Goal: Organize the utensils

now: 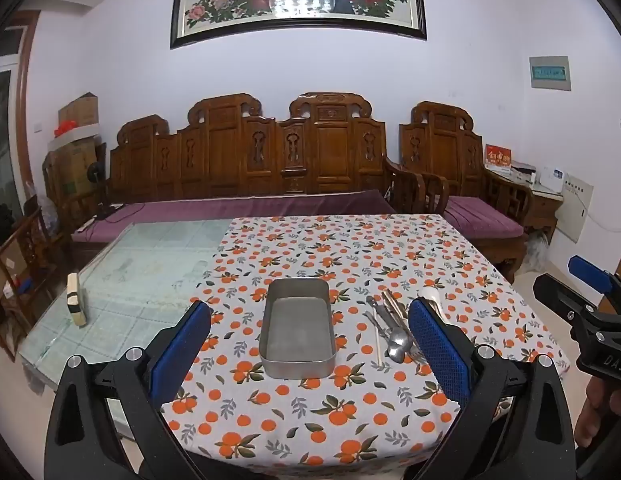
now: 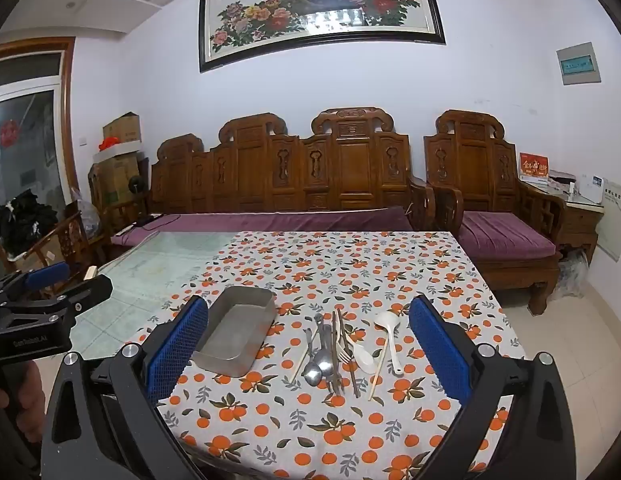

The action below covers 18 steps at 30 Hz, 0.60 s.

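Note:
An empty rectangular metal tray [image 1: 297,366] [image 2: 224,362] rests on the orange-patterned tablecloth [image 1: 310,412] [image 2: 318,424]. To its right lies a pile of utensils [image 1: 394,330] [image 2: 338,354]: metal spoons [image 2: 316,368], a fork, chopsticks [image 2: 378,372] and two white plastic spoons [image 2: 390,326]. My left gripper [image 1: 310,344] hovers open before the tray, nothing between its blue pads. My right gripper [image 2: 308,344] hangs open before the utensils, also empty. Each gripper shows at the edge of the other's view: the right one [image 1: 582,292], the left one [image 2: 66,280].
The cloth covers only the right part of a glass-topped table [image 1: 150,264] [image 2: 158,264]. A small striped block [image 1: 76,300] stands near the table's left edge. A carved wooden sofa [image 1: 250,168] and an armchair [image 2: 490,208] stand behind the table. A hand [image 1: 594,412] holds the right gripper's handle.

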Each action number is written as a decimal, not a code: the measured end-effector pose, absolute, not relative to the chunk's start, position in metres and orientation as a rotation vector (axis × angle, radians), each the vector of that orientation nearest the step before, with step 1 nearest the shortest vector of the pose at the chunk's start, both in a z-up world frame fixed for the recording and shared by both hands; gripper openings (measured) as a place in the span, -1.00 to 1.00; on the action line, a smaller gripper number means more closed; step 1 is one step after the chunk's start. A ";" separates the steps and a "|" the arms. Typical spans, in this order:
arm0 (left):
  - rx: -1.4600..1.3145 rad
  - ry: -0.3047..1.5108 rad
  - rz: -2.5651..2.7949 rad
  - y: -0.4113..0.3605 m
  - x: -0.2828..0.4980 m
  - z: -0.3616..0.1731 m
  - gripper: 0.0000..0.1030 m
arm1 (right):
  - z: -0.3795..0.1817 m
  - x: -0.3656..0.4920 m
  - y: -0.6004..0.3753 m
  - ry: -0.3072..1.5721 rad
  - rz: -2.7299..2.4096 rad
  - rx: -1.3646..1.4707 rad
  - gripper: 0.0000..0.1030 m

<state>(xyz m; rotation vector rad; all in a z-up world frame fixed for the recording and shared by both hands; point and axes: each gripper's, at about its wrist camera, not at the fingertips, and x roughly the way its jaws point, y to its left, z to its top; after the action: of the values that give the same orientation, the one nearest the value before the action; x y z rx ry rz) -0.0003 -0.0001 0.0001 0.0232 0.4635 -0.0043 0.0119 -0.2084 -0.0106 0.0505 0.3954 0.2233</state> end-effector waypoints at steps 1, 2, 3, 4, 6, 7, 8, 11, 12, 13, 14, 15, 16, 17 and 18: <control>0.023 0.467 -0.005 0.000 0.000 0.000 0.85 | -0.010 0.012 -0.208 0.398 0.224 0.050 0.95; 0.024 0.467 -0.005 0.000 0.000 0.000 0.85 | -0.010 0.012 -0.209 0.403 0.223 0.052 0.95; 0.021 0.470 -0.005 0.000 0.000 0.000 0.85 | -0.010 0.012 -0.208 0.403 0.223 0.052 0.95; 0.022 0.469 -0.004 0.000 0.000 0.000 0.85 | -0.010 0.012 -0.208 0.403 0.224 0.052 0.95; 0.022 0.469 -0.005 -0.001 -0.001 0.000 0.85 | -0.010 0.012 -0.208 0.401 0.225 0.052 0.95; 0.023 0.467 -0.003 -0.001 -0.002 0.001 0.85 | -0.009 0.011 -0.207 0.400 0.226 0.052 0.95; 0.024 0.466 -0.002 -0.001 -0.002 0.001 0.85 | -0.009 0.011 -0.207 0.399 0.226 0.051 0.95; 0.019 0.468 -0.005 -0.001 0.000 0.000 0.85 | -0.011 0.011 -0.209 0.399 0.228 0.058 0.95; 0.019 0.466 -0.005 -0.001 -0.001 0.000 0.85 | -0.011 0.011 -0.209 0.399 0.229 0.058 0.95; 0.019 0.464 -0.006 -0.002 -0.001 0.000 0.85 | -0.010 0.011 -0.209 0.398 0.228 0.057 0.95; 0.020 0.463 -0.005 -0.003 -0.001 0.000 0.85 | -0.010 0.011 -0.209 0.398 0.228 0.057 0.95; 0.019 0.461 -0.005 -0.005 -0.001 0.006 0.85 | -0.009 0.011 -0.209 0.398 0.227 0.058 0.95; 0.018 0.457 -0.005 -0.006 -0.001 0.006 0.85 | -0.006 0.010 -0.210 0.397 0.226 0.059 0.95; 0.016 0.452 -0.003 -0.004 -0.004 0.004 0.85 | -0.004 0.010 -0.210 0.398 0.226 0.060 0.95; 0.013 0.447 -0.002 -0.005 -0.004 0.004 0.85 | -0.004 0.011 -0.210 0.399 0.227 0.060 0.95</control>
<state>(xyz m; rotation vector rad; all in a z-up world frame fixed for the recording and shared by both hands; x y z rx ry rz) -0.0045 -0.0048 0.0043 0.0132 0.4466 -0.0022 0.0110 -0.2096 -0.0039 0.0600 0.3988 0.2275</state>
